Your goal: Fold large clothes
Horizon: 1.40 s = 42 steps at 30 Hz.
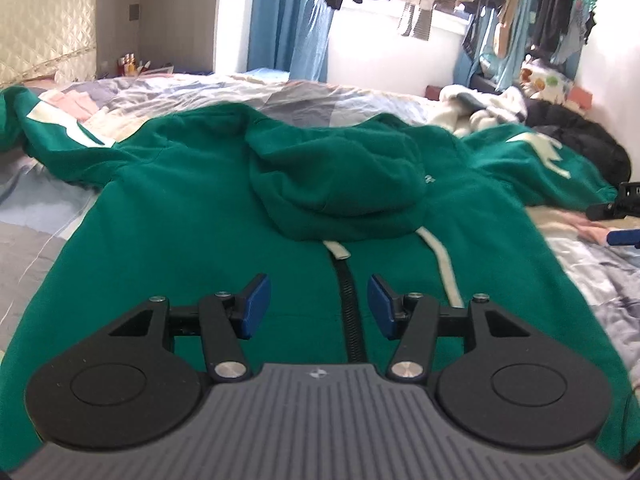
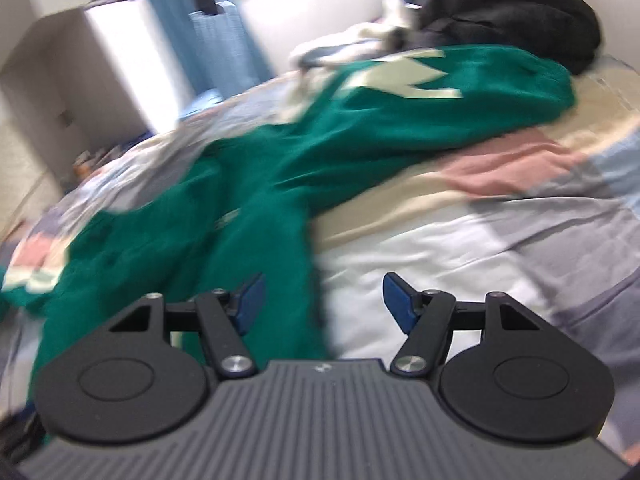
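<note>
- Large green fleece zip-up hoodie (image 1: 192, 216) lies spread face-up on the bed with a pastel patchwork cover (image 2: 480, 240), hood (image 1: 336, 184) flopped forward over the chest, both sleeves thrown outward.
- Black zipper (image 1: 352, 312) runs down the middle of the body; two off-white drawcords (image 1: 444, 268) trail from under the hood.
- Left tongs (image 1: 319, 306) hover low over the chest, straddling the zipper line; blue pads apart, nothing between them but the cloth below, no contact evident.
- Right tongs (image 2: 323, 304) sit at the garment's right edge, near where the body meets the bedcover; pads apart, empty. Right view is motion-blurred, so exact clearance from the fabric cannot be told.
- Right sleeve with pale cream patches (image 2: 404, 76) stretches away toward a black bundle of clothing (image 2: 516, 20) at the far side of the bed.
- Judged step: garment laid out, no fold made yet; tongs are positioning for the first grab.
- Next move likely calls for pinching a sleeve or side edge and carrying it across toward the zipper line; the hood probably needs flattening too.
- Risk: thick fleece may bunch or slip from a shallow pinch.
</note>
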Motion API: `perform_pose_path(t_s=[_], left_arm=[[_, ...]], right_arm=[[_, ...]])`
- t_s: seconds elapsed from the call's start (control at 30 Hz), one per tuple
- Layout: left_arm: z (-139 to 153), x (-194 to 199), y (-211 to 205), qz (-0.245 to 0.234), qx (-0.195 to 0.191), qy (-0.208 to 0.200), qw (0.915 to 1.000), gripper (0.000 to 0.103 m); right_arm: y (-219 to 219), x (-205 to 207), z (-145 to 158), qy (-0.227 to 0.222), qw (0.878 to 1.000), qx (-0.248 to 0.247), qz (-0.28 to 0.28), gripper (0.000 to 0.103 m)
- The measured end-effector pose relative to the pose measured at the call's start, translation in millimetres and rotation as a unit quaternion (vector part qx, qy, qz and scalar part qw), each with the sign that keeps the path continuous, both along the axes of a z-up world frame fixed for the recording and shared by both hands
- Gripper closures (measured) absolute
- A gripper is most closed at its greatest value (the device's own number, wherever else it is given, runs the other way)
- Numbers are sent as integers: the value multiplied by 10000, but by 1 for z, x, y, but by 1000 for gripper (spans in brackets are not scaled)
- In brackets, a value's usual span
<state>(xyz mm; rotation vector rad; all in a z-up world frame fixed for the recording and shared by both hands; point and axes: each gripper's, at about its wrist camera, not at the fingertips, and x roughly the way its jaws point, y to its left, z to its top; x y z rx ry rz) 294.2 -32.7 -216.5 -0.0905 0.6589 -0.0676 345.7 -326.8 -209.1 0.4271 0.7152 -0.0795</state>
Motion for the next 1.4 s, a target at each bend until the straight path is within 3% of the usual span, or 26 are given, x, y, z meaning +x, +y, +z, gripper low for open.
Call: perform_pose_path(t_s=[0.1, 0.23, 0.5, 0.77, 0.97, 1.07, 1.1, 1.2, 1.4], left_arm=[[-10, 8, -2, 73, -20, 152, 9999, 43], [-25, 22, -6, 128, 54, 350, 9993, 43], [-54, 57, -17, 339, 168, 611, 9974, 43], [-62, 72, -28, 528, 399, 535, 9964, 43], [-64, 80, -40, 594, 561, 397, 9959, 43], [-64, 84, -45, 617, 653, 386, 9952, 43], [-64, 85, -46, 621, 676, 396, 9950, 43], [-57, 87, -44, 600, 612, 452, 9953, 43], [-48, 83, -36, 703, 487, 404, 9955, 43]], right_arm=[[-52, 23, -28, 6, 9979, 357, -545, 37], [-108, 50, -56, -47, 9929, 71, -1190, 34], [-200, 101, -88, -805, 9765, 651, -1891, 37], [-261, 152, -109, -1372, 9536, 948, -2505, 36], [-293, 157, -115, -1964, 9245, 1563, -2869, 40], [-296, 161, -106, -1910, 9288, 1232, -2927, 71], [-294, 161, -100, -1895, 9323, 1029, -2905, 75], [-291, 160, -74, -1988, 9352, 281, -2917, 78], [-309, 164, -34, -1770, 9398, -180, -2919, 79]])
